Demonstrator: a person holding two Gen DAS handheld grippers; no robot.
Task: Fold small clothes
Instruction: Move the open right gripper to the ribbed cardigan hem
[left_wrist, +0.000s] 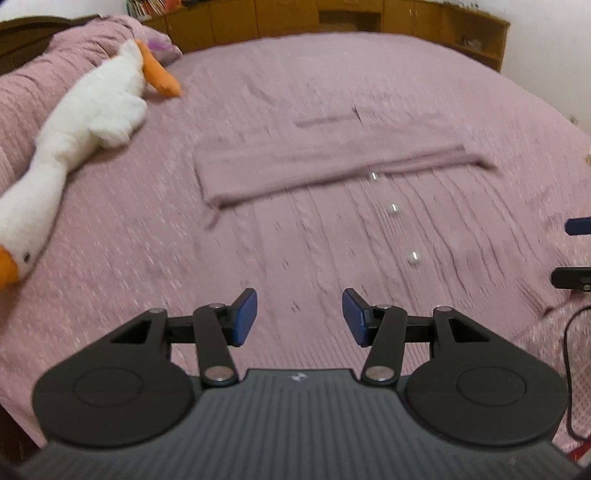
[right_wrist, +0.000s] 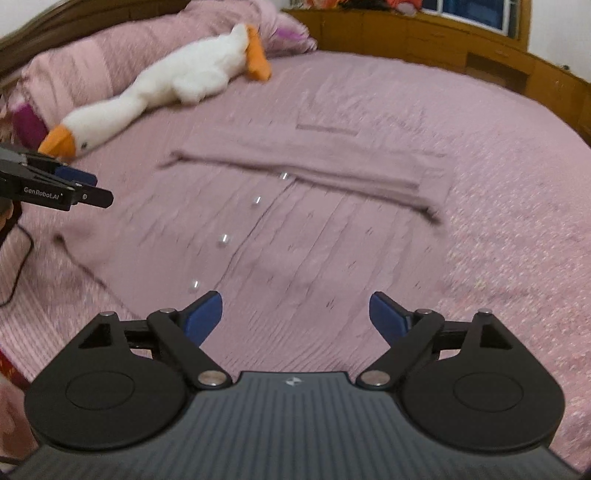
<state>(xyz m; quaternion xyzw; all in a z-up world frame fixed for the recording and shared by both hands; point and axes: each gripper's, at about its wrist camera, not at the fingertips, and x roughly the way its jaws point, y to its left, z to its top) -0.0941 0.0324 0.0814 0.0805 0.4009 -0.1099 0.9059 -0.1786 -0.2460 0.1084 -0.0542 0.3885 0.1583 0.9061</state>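
A pink knit cardigan (left_wrist: 332, 221) with a row of white buttons (left_wrist: 413, 257) lies flat on the pink bedspread; its sleeves are folded across the chest as a band (left_wrist: 325, 166). It also shows in the right wrist view (right_wrist: 303, 251), with the sleeve band (right_wrist: 314, 166) across it. My left gripper (left_wrist: 299, 317) is open and empty, above the cardigan's near hem. My right gripper (right_wrist: 295, 317) is open and empty, above the hem on the other side. The right gripper's fingertips (left_wrist: 576, 225) show at the left view's right edge. The left gripper (right_wrist: 85, 188) shows at the right view's left edge.
A white plush goose (left_wrist: 85, 122) with orange beak and feet lies along the bed's left side, also in the right wrist view (right_wrist: 177, 85). Pink pillows (right_wrist: 92, 62) sit behind it. A wooden headboard cabinet (left_wrist: 332, 18) runs along the back. A black cable (left_wrist: 569, 350) hangs at right.
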